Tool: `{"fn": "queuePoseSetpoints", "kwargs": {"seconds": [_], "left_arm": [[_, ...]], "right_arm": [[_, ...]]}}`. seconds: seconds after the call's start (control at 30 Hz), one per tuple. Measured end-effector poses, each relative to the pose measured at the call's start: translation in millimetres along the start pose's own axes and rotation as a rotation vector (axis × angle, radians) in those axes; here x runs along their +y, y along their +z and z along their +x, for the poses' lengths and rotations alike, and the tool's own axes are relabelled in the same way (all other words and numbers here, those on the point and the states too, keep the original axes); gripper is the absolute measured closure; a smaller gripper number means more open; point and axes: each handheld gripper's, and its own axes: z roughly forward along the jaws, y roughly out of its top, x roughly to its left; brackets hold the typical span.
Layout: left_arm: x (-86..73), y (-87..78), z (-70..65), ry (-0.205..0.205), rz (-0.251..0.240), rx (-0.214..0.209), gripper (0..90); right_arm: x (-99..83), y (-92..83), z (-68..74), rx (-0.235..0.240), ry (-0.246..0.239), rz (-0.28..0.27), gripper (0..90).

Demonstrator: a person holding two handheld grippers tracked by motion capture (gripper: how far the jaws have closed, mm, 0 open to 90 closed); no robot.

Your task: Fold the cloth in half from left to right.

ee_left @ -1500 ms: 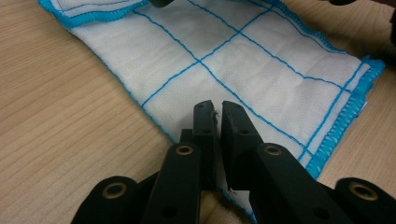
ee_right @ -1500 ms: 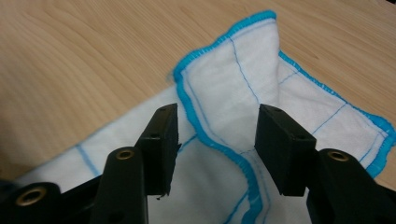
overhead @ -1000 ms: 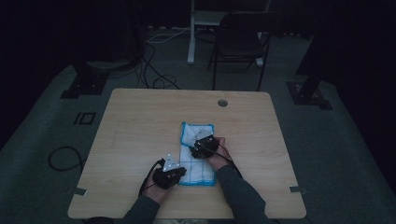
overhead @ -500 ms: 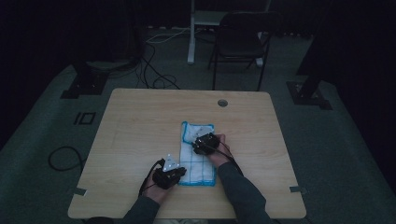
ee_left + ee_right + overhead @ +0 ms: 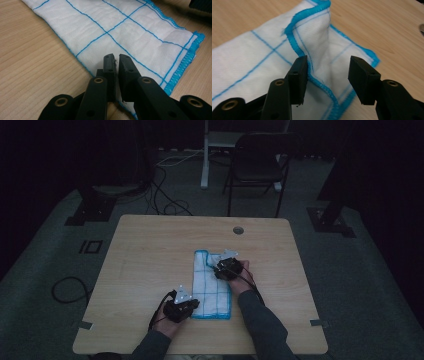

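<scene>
So both my forearms come in from the near edge of the worktop (image 5: pixel 150 245), one claw on each side of the cloth (image 5: pixel 212 287), a white one with blue grid lines and blue stitched edging, lying just right of the middle. My left claw (image 5: pixel 115 60) sits low at the cloth's near left corner, pointing across it, and its jaws are nearly pressed together with only a thin slit between them. A few threads show in that slit, and the cloth edge runs right under the jaws, but I honestly can't tell whether they're pinching the fabric or just resting on it. My right claw (image 5: pixel 328 75) is up at the far right part of the cloth, tilted down over it, jaws spread about halfway; they've just been closing in. A raised fold of the cloth with its blue hem stands up between them, right against the left jaw, while the right jaw is still apart from it, so nothing is gripped there. Around the worktop: a round hole (image 5: pixel 238 230) near the far edge, a dark folding chair (image 5: pixel 257 167) beyond it, and cables (image 5: pixel 165 195) snaking over the grey floor. The room is really dim from above, so the far background is black and the claw tips there are just dark lumps.
</scene>
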Motion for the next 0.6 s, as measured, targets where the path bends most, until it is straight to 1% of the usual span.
{"fn": "queuePoseSetpoints", "kwargs": {"seconds": [0.13, 0.23, 0.37, 0.5, 0.6], "left_arm": [[0.0, -0.1, -0.4, 0.0, 0.001, 0.002, 84.8], [0.0, -0.1, -0.2, 0.0, 0.0, 0.001, 84.7], [-0.2, -0.6, 2.2, -0.018, -0.004, -0.016, 83.0], [-0.3, -1.3, 3.5, -0.024, -0.011, -0.024, 78.1], [-0.1, -2.1, 6.4, -0.044, -0.02, -0.036, 72.6]], "right_arm": [[0.0, -4.2, -12.0, -0.01, 0.037, -0.004, 49.7], [-0.7, -7.6, -20.8, -0.023, 0.053, -0.004, 49.7], [-3.7, -9.9, -29.5, -0.039, 0.073, 0.002, 49.8], [-7.4, -9.8, -34.6, -0.057, 0.078, 0.014, 49.9], [-9.0, -10.3, -36.7, -0.064, 0.082, 0.018, 50.1]]}}
